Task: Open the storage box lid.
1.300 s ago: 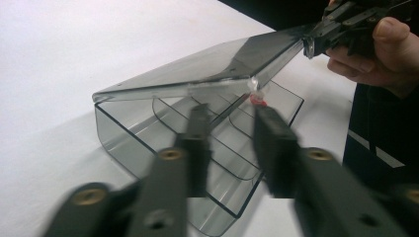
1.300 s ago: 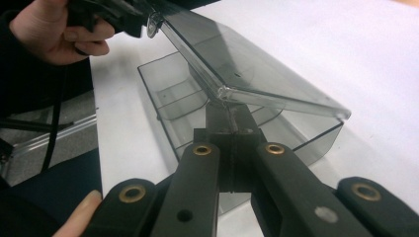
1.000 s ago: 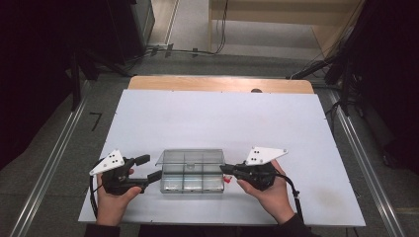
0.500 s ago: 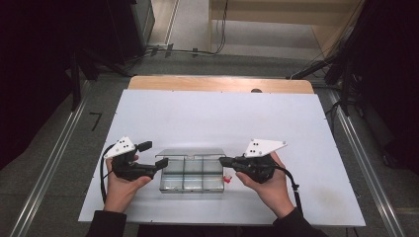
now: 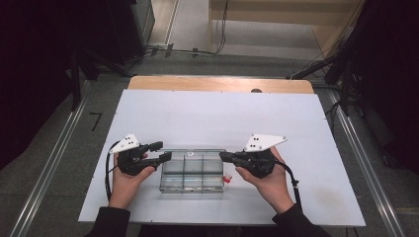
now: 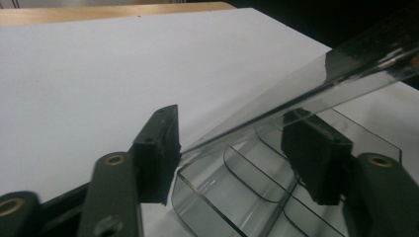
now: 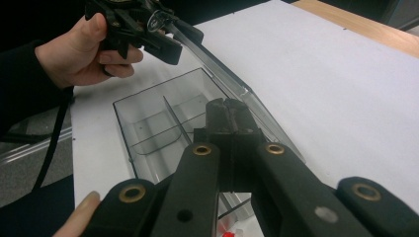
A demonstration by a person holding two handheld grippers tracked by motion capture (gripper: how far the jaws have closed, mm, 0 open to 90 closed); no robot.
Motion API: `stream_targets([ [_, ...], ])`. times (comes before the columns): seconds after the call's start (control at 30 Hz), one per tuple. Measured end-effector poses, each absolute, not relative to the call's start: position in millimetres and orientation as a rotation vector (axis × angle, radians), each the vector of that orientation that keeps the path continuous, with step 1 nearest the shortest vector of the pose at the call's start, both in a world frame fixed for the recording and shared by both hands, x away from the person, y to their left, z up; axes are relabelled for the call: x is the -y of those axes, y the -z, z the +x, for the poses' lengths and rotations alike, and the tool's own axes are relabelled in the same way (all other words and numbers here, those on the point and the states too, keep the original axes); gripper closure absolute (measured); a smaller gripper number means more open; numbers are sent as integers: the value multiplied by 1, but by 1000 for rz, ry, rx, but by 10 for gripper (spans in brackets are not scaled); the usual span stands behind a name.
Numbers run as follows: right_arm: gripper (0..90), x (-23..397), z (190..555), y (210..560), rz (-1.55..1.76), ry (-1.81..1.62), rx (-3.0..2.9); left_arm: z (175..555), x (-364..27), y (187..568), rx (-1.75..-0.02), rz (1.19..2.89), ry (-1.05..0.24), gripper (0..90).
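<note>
A clear plastic compartment box (image 5: pixel 192 178) lies near the table's front edge, its clear lid (image 7: pixel 217 69) tilted up off the tray. My left gripper (image 5: pixel 164 151) is at the box's left end. Its jaws have just been closing and stand one on each side of the lid's end (image 6: pixel 276 106). One pad (image 6: pixel 160 148) touches the lid's edge, while the other pad (image 6: pixel 316 148) shows through the plastic with a gap left. My right gripper (image 5: pixel 223 156) is at the box's right end, shut on the lid's end by the far corner (image 7: pixel 227 111).
The white table top (image 5: pixel 217 118) stretches bare beyond the box to a wooden strip (image 5: pixel 217 84) at the far edge. A small red piece (image 5: pixel 228 178) lies by the box's right front corner. Cables trail back from both grippers along the forearms.
The left gripper has moved right, up to the box's left end, and its jaws have narrowed around the lid's end. The right gripper has stayed at the right end.
</note>
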State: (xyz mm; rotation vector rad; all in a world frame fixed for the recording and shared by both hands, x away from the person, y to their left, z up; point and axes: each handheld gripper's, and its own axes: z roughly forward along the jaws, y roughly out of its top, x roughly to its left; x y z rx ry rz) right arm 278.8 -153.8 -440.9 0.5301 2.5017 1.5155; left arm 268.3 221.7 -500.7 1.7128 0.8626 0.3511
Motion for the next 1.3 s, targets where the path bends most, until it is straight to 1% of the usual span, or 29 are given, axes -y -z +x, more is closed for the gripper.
stream_targets([
  [0.3, 879, 154, 282, 442, 559, -1490, -2480, 272, -222, 503, -828, 1710, -358, 568],
  [0.47, 876, 158, 284, 445, 589, -1467, -2468, 274, -222, 503, -828, 1700, -359, 599],
  [0.63, 787, 168, 288, 454, 647, -1447, -2448, 275, -223, 504, -829, 1694, -356, 609],
  [0.73, 692, 171, 294, 457, 688, -1462, -2437, 277, -223, 504, -834, 1687, -354, 617],
  [0.87, 578, 166, 303, 460, 721, -1480, -2425, 278, -223, 505, -851, 1669, -354, 634],
  [0.97, 531, 159, 313, 465, 752, -1470, -2410, 281, -223, 505, -865, 1648, -346, 649],
  [1.17, 552, 148, 330, 478, 778, -1491, -2433, 285, -224, 508, -885, 1616, -333, 671],
  [1.3, 616, 144, 337, 485, 799, -1513, -2435, 288, -223, 510, -905, 1596, -332, 685],
])
